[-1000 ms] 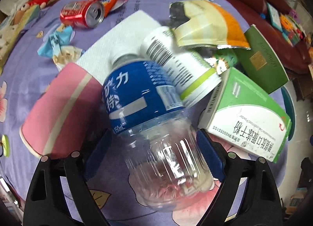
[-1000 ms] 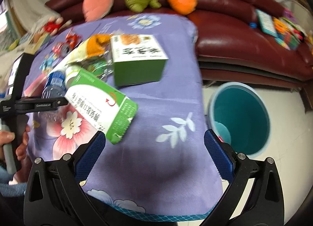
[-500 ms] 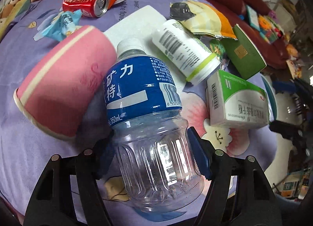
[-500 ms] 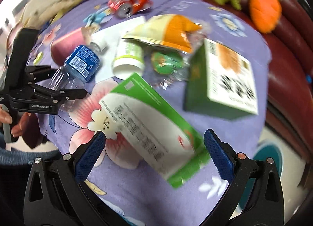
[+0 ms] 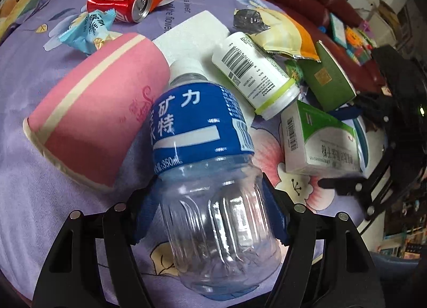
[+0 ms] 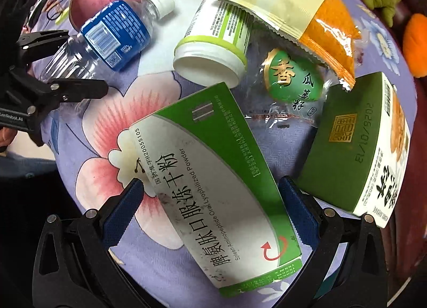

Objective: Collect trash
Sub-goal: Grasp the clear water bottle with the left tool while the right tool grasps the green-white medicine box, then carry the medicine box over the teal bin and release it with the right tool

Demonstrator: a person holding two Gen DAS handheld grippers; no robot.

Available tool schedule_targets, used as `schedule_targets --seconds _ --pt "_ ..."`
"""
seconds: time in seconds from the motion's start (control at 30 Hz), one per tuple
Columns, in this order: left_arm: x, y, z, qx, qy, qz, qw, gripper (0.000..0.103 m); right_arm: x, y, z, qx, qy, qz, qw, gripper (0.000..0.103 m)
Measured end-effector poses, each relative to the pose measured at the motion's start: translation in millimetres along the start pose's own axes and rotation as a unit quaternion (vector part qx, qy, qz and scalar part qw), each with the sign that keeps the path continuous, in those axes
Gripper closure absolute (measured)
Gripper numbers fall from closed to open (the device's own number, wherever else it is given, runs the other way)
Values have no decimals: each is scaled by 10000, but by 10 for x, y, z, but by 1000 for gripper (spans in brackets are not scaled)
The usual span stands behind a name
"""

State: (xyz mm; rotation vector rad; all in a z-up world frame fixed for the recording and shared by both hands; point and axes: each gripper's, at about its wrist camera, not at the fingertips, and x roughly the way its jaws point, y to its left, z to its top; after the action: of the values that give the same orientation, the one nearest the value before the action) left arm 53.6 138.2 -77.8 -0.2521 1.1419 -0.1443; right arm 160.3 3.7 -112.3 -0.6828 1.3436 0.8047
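A clear plastic water bottle [image 5: 210, 201] with a blue label lies on the purple flowered tablecloth [image 5: 40, 174]. My left gripper [image 5: 212, 202] is shut on its ribbed lower body, one blue pad on each side. The right wrist view shows the same bottle [image 6: 114, 33] in the left gripper [image 6: 80, 62] at the left. My right gripper [image 6: 210, 196] points down, open, straddling a green-and-white medicine box [image 6: 208, 174] that lies flat; the pads stand just off its long sides. The left wrist view shows that box [image 5: 317, 142] with a black right-gripper finger [image 5: 347, 185] beside it.
A pink paper cup [image 5: 88, 110] lies against the bottle's left. A white jar with a green band [image 6: 213, 43], a seed packet [image 6: 291, 78], an orange-and-yellow snack bag [image 6: 301, 17] and a green carton [image 6: 355, 142] crowd around the box. A red can [image 5: 117, 1] and wrappers lie further back.
The left jaws closed onto the bottle's lower body. The right gripper swung from over the table edge by the teal bin, rolled and came down over the medicine box.
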Motion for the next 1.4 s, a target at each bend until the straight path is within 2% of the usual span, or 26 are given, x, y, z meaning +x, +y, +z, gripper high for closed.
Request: schedule_targets --seconds 0.03,0.07,0.1,0.13,0.2,0.3,0.57,0.67,0.83,1.03,1.1,1.17,1.23,1.37,1.4 --pt "10 -18 12 12 -4 40 10000 30 -8 -1 -27 97 -104 -17 9999 7" --pt "20 -38 20 35 -6 83 10000 30 -21 -13 -87 289 -185 -52 9994 15" --pt "32 -61 29 73 -10 148 9999 30 -19 -11 -116 419 -199 -75 9989 17" --pt "45 -97 27 148 -13 264 9995 31 -43 -1 -164 545 -269 -107 9981 17" --pt "60 -162 16 272 -26 506 9983 34 -111 37 -285 825 -428 -63 9956 25" --pt "14 -189 -25 178 -21 441 9989 35 -239 41 -409 1232 -698 7 9899 28" --pt "-166 -325 -166 225 -69 495 9985 37 -603 -186 -788 2369 -1524 358 9588 28" --pt "-237 -417 -204 238 -115 347 9990 37 -709 -288 -926 2679 -1835 443 9448 28" --pt "-331 -741 -164 595 -278 238 9976 37 -919 -412 -1188 3126 -2269 556 9207 28" --pt "-329 -1258 46 1106 -452 -21 9928 37 -1190 -653 -1683 3847 -2897 415 8754 28" --pt "-305 -1486 141 1335 -528 -124 9896 37 -1286 -746 -1879 4120 -3109 207 8562 28" --pt "-264 -1684 250 1495 -543 -262 9869 37 -1365 -861 -2108 4457 -3303 -16 8321 28" --pt "-193 -1912 365 1677 -545 -402 9835 37 -1399 -987 -2288 4722 -3377 -196 8140 28" --pt "-12 -2436 547 2162 -545 -576 9731 37 -1450 -1364 -2709 5362 -3456 -571 7680 28" --pt "17 -2543 567 2249 -536 -624 9709 37 -1459 -1436 -2787 5465 -3463 -667 7596 28"
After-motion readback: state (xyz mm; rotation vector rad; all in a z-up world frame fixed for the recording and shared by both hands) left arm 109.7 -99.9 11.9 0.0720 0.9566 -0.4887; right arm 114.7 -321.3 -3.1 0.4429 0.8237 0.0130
